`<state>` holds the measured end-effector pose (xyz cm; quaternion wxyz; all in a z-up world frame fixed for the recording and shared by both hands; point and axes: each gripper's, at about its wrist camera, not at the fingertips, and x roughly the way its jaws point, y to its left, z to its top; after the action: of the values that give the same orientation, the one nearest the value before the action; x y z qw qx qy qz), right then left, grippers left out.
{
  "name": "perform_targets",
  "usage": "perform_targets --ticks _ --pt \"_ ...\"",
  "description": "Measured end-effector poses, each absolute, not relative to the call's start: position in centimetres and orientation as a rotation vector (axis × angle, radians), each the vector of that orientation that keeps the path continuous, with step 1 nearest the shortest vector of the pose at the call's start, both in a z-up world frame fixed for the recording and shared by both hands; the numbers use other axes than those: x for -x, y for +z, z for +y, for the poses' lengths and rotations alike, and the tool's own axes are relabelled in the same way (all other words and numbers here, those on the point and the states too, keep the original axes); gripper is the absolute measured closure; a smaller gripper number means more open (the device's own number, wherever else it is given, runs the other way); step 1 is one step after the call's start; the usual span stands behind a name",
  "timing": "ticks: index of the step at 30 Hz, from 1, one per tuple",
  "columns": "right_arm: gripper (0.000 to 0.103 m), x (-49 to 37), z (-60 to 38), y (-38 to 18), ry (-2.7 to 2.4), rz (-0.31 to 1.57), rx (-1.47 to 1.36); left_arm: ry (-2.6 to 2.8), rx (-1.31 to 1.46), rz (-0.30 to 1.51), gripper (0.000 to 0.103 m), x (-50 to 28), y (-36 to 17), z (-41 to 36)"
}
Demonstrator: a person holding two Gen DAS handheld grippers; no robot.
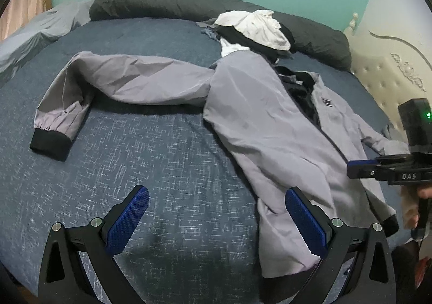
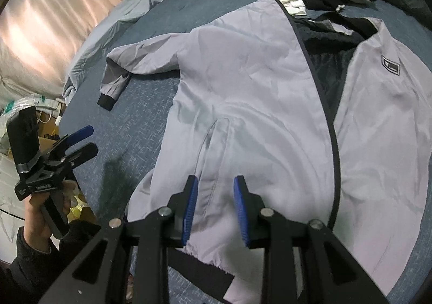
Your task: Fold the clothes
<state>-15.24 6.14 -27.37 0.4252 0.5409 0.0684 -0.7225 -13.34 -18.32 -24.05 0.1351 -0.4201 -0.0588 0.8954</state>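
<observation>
A light grey zip jacket [image 1: 270, 128] lies front up and unzipped on the dark blue bed [image 1: 148, 147]. Its left sleeve stretches out to a black cuff [image 1: 48, 142]. My left gripper [image 1: 216, 193] hangs wide open over the bare bedspread beside the jacket's hem, holding nothing. In the right wrist view the jacket [image 2: 256, 88] fills the middle, dark lining showing at the open front. My right gripper [image 2: 216, 180] hovers over the lower front near the pocket seam, its jaws a narrow gap apart with no fabric pinched. The left gripper [image 2: 87, 140] shows at the far left, held by a hand.
A pile of white and black clothes [image 1: 253, 28] sits behind the jacket's collar. A dark rolled duvet [image 1: 162, 4] runs along the far side. A cream padded headboard [image 1: 391, 69] is on the right. Curtains [image 2: 54, 20] and floor clutter [image 2: 27, 107] lie past the bed's edge.
</observation>
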Motion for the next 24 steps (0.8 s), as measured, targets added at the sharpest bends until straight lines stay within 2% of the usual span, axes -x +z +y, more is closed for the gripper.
perform_targets --ticks 16,24 --pt "0.076 14.5 11.5 -25.9 -1.866 0.093 -1.342 2.509 1.176 -0.008 0.0 9.8 -23.7 -12.5" --pt "0.076 14.3 13.1 -25.3 -1.875 0.071 -1.326 2.481 1.18 -0.047 0.0 9.0 -23.7 -11.7"
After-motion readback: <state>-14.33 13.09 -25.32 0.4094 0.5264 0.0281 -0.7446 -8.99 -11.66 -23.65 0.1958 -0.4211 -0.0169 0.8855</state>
